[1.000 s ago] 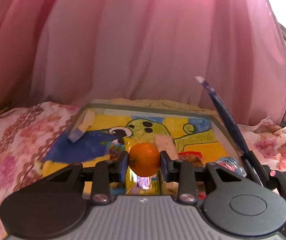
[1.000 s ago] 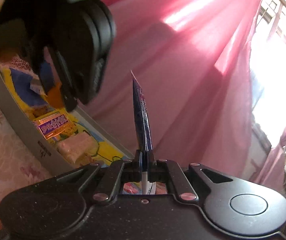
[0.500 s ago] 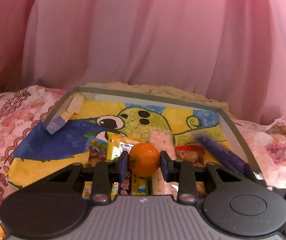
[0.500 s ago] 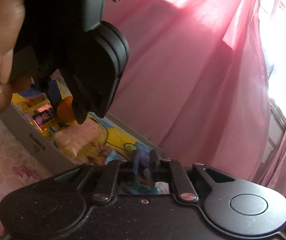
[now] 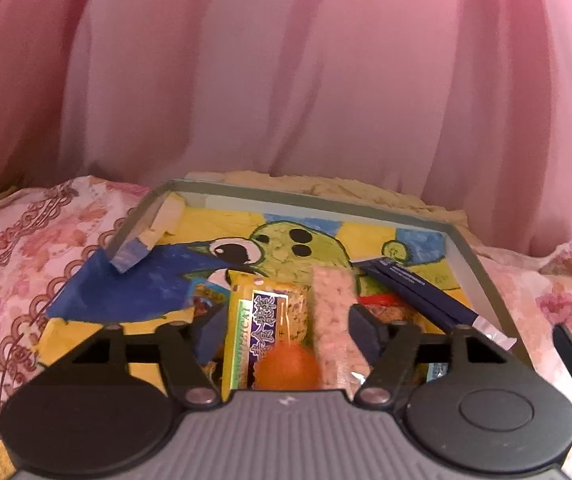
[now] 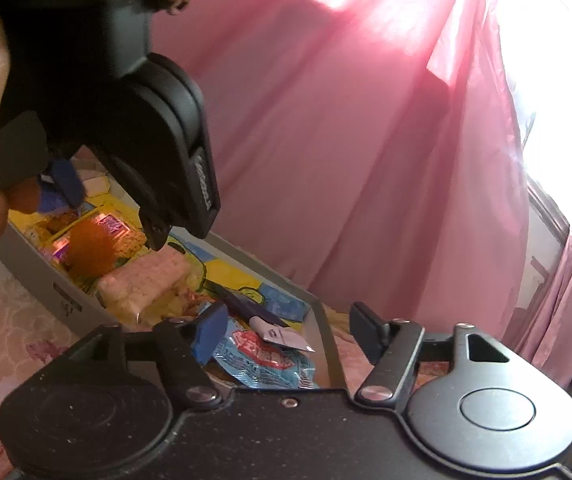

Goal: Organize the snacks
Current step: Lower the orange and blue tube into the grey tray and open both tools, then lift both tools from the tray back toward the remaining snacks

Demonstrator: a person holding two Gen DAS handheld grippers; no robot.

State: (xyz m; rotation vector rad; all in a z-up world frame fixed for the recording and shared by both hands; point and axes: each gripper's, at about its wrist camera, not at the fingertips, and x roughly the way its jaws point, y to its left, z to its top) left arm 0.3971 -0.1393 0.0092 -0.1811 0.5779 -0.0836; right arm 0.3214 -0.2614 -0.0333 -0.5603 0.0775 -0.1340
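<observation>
Both grippers, left and right, stand spread and empty. The orange, loose between the left fingers atop packets, could roll off inside the tray.

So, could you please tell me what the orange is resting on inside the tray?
The orange rests on a yellow snack packet, beside a pink wafer bar in the tray. Whatever lies beneath that packet is covered.

Glossy foil snack pkt; matt cardboard box; sheer pink cloth curtain; floral cloth bedcover.
</observation>
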